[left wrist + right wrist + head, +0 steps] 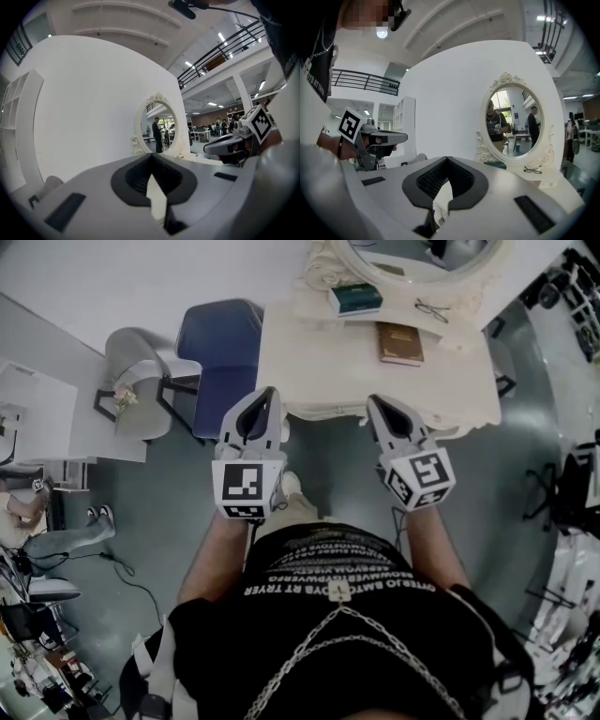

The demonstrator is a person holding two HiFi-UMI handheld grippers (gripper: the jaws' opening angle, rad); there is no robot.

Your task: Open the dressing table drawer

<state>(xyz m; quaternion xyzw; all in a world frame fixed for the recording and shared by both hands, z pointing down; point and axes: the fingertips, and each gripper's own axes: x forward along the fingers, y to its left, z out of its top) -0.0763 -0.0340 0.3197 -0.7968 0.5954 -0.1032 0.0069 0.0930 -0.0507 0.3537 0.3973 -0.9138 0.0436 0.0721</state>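
The cream dressing table point(309, 381) stands just ahead of me, with its oval mirror point(412, 259) at the back. From above only the front edge shows, and the drawer front is hidden. My left gripper point(268, 396) hovers at the table's front left edge, jaws shut and holding nothing. My right gripper point(375, 403) hangs at the front edge near the middle, also shut and empty. In the left gripper view the left gripper point(151, 158) points toward the mirror point(159, 129). In the right gripper view the right gripper point(447, 160) does the same toward the mirror point(513, 124).
On the tabletop lie a green box point(356, 299), a brown book point(400, 343) and glasses point(431, 309). A blue chair point(225, 357) stands against the table's left side, with a grey chair point(141, 381) beyond it. A white wall rises behind the table.
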